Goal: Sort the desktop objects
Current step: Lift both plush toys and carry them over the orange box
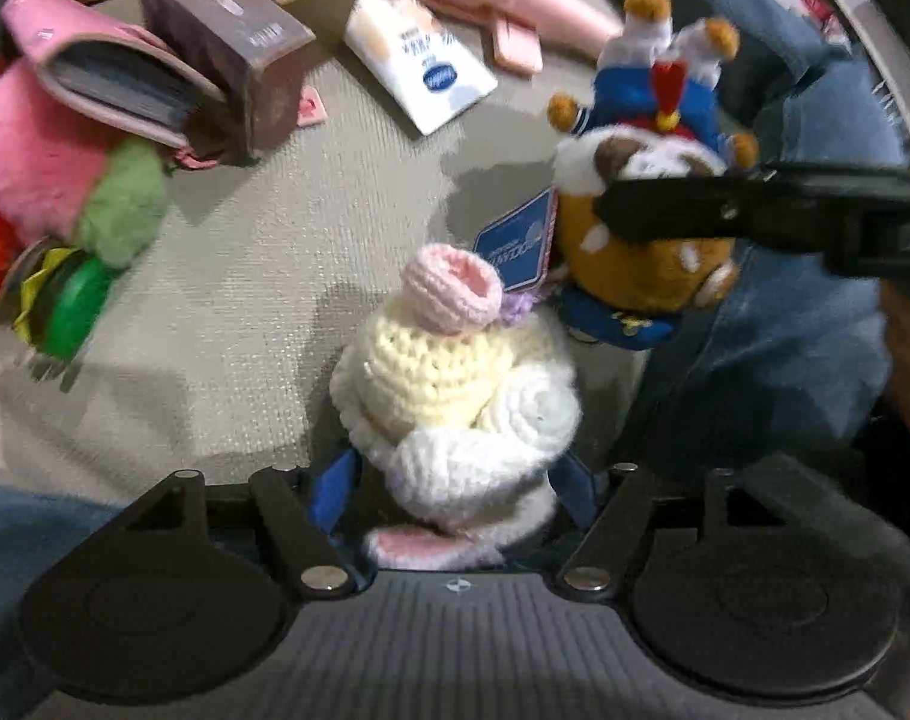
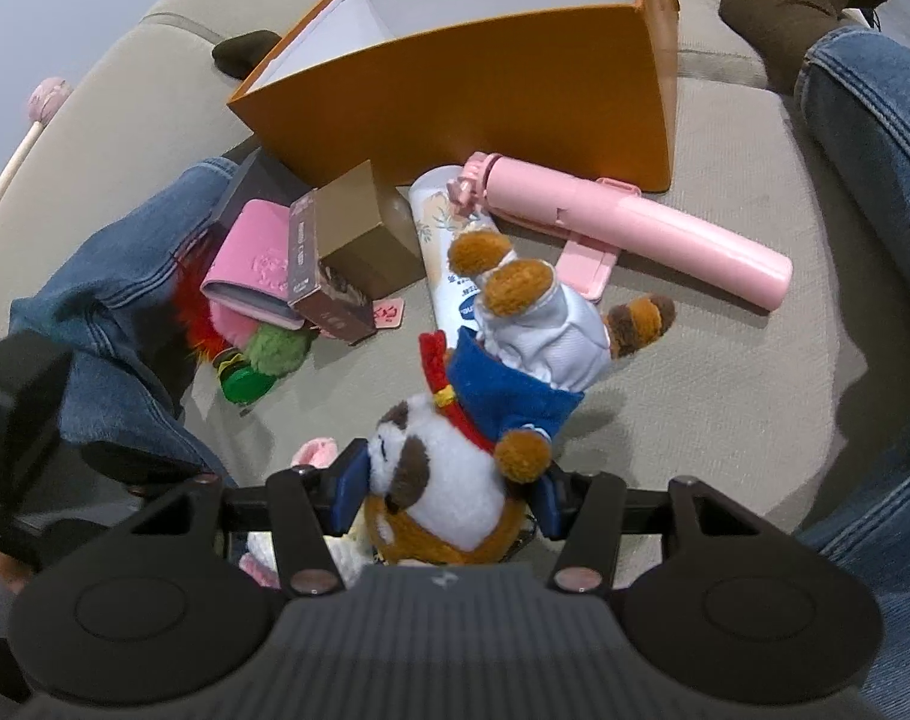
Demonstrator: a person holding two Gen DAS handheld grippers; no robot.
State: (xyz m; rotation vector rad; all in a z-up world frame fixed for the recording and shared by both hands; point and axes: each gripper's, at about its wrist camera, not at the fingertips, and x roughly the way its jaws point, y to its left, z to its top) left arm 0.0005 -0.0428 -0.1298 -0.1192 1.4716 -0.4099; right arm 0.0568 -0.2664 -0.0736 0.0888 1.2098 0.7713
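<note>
Crocheted doll (image 1: 455, 396), cream and white with pink cap, between the left fingers (image 1: 334, 489). Plush raccoon (image 2: 449, 480), blue jacket, upside down, clamped between right fingers (image 2: 352, 483).

Open beige cushion (image 1: 245, 276) at nine to eleven o'clock of the crocheted doll (image 1: 455, 396) in the left wrist view. Blocked further out at ten o'clock by pink wallet (image 1: 101, 72), brown box (image 1: 227, 42) and furry pink toy (image 1: 47, 162). Crowded at one o'clock by the plush raccoon (image 1: 641, 180), just beside. Walled at twelve by orange box (image 2: 485, 78) and pink case (image 2: 635, 228). Hemmed at three by a denim leg (image 2: 875, 192); bare cushion between.
</note>
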